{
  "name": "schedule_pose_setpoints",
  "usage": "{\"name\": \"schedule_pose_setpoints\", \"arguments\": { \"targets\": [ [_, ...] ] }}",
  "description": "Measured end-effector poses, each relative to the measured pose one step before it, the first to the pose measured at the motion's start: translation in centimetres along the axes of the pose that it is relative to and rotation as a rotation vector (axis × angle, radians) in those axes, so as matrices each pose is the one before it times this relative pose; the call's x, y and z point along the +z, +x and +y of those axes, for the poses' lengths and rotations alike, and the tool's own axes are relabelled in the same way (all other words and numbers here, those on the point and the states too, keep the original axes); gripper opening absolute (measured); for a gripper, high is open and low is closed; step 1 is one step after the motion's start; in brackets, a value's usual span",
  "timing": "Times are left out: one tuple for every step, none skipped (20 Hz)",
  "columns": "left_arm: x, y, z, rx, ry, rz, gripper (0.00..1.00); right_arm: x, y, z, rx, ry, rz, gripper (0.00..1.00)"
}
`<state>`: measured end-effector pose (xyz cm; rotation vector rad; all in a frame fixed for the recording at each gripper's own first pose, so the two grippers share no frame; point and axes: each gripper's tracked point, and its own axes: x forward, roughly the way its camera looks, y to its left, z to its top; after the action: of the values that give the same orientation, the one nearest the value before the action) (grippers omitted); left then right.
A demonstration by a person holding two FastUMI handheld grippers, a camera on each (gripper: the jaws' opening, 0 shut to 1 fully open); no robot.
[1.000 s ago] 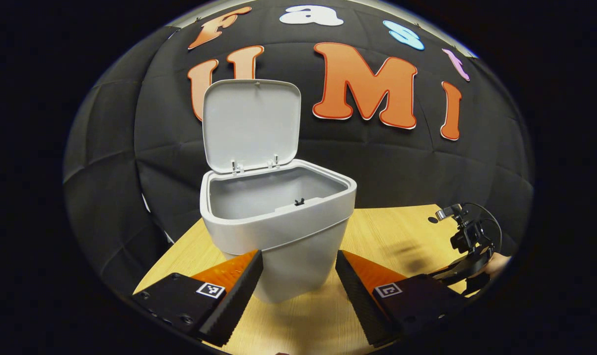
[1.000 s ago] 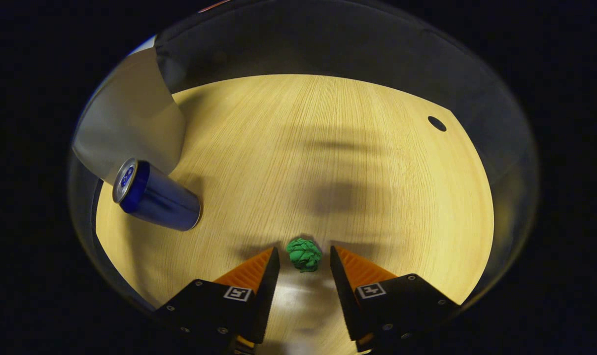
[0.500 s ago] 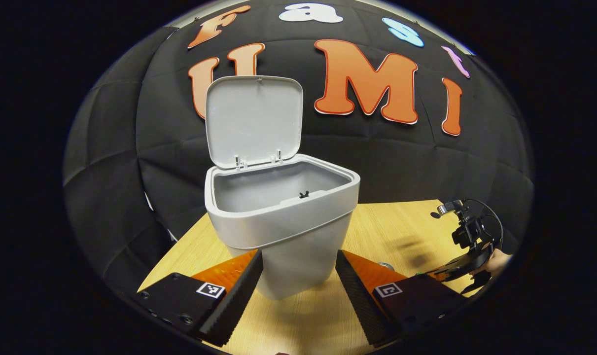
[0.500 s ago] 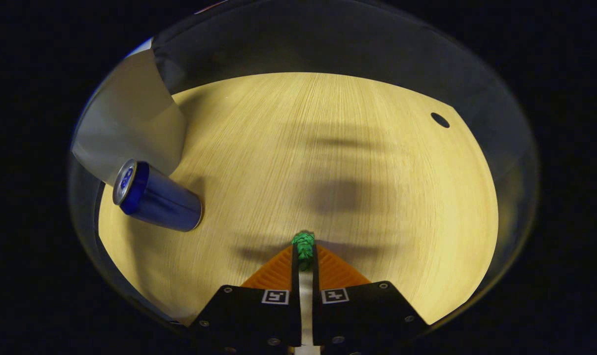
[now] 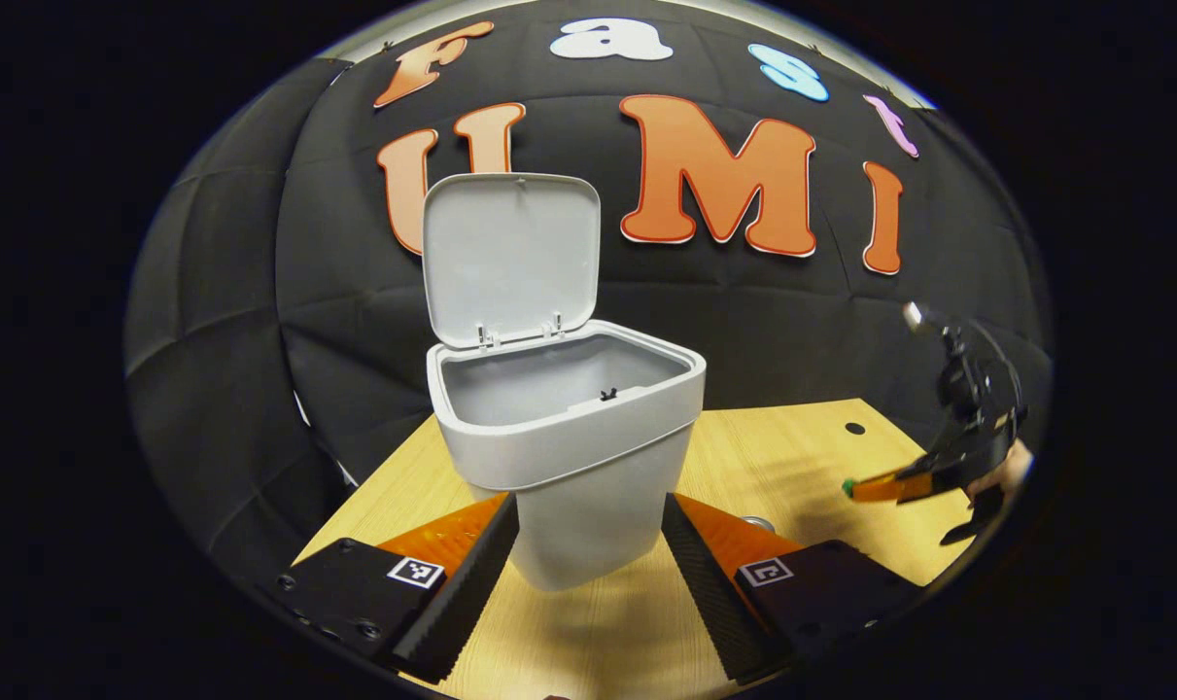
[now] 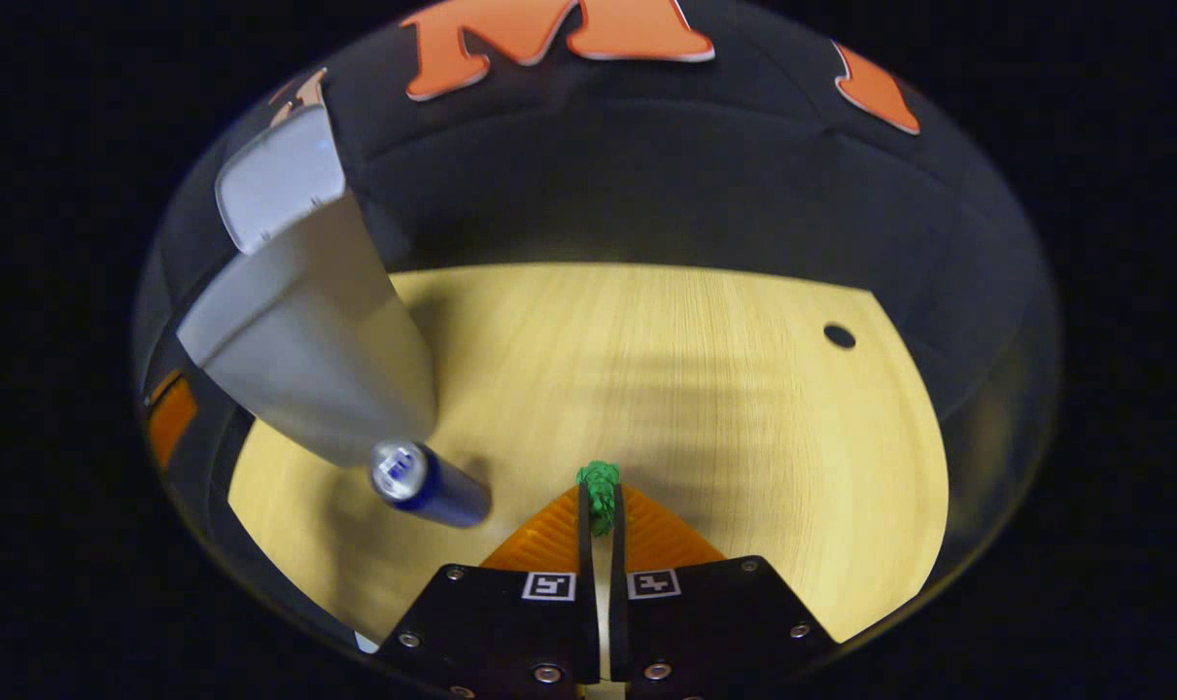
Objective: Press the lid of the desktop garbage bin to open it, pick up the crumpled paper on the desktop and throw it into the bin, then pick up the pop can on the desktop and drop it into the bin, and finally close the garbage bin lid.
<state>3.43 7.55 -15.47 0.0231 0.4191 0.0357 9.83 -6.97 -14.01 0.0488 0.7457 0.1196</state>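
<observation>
The grey bin (image 5: 569, 457) stands on the wooden table with its lid (image 5: 512, 255) raised upright. My left gripper (image 5: 588, 530) is open, its fingers on either side of the bin's lower body. In the right gripper view, my right gripper (image 6: 600, 501) is shut on the green crumpled paper (image 6: 600, 483), held above the table. That gripper (image 5: 855, 488) also shows at far right in the left gripper view, lifted, with the green paper (image 5: 848, 487) at its tip. The blue pop can (image 6: 428, 486) stands on the table beside the bin (image 6: 306, 340).
The wooden table (image 6: 705, 408) has a small round hole (image 6: 839, 335) near its far right corner. A hand (image 5: 1006, 467) holds the right gripper at the right edge of the left gripper view. The black cloth wall rises behind the table.
My right gripper closed on the green paper and has lifted it off the table, tilting up toward the wall. The left gripper stayed open around the bin.
</observation>
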Motion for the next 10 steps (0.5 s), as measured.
{"name": "schedule_pose_setpoints", "arguments": {
  "targets": [
    [0.018, -0.586, 0.209, 0.00067, -0.00645, -0.00646, 0.94, 3.343, -2.088, 1.144, 0.03314, -0.00166, -0.05962, 0.05],
    [0.125, -0.512, 0.231, 0.00056, -0.00826, -0.00674, 0.94, 3.133, -1.706, 1.423, 0.03012, -0.00332, -0.05513, 0.04],
    [0.02, -0.586, 0.267, -0.00049, -0.00833, -0.00628, 0.94, 3.115, -1.526, 1.598, 0.02701, -0.01053, -0.05598, 0.05],
    [0.063, -0.583, 0.335, -0.00013, -0.00925, -0.0077, 0.94, 3.054, -1.318, 1.674, 0.03265, -0.01434, -0.04818, 0.04],
    [-0.002, -0.542, 0.283, -0.00328, -0.0098, -0.00619, 0.94, 2.983, -1.175, 1.813, 0.03509, -0.01848, -0.04584, 0.05],
    [-0.055, -0.634, 0.263, -0.00145, -0.00911, -0.00355, 0.94, 2.906, -1.217, 1.926, 0.03639, -0.02171, -0.04438, 0.04],
    [-0.17, -0.615, 0.432, 0.00146, -0.00759, -0.0049, 0.94, 1.979, -0.036, 1.924, 0.0413, -0.02605, -0.03377, 0.05],
    [-0.084, -0.542, 0.464, 0.00228, -0.00586, -0.00296, 0.94, 2.376, -0.739, 1.738, 0.03472, -0.03147, -0.02876, 0.04],
    [-0.223, -0.524, 0.498, 0.00309, -0.00504, -0.00151, 0.94, 0.645, 0.433, 1.605, 0.01957, -0.03379, -0.01437, 0.04],
    [-0.087, -0.343, 0.515, 0.00338, -0.00592, -0.00147, 0.94, 0.98, 1.331, 1.273, 0.00899, -0.03899, -0.00137, 0.04]
  ]
}}
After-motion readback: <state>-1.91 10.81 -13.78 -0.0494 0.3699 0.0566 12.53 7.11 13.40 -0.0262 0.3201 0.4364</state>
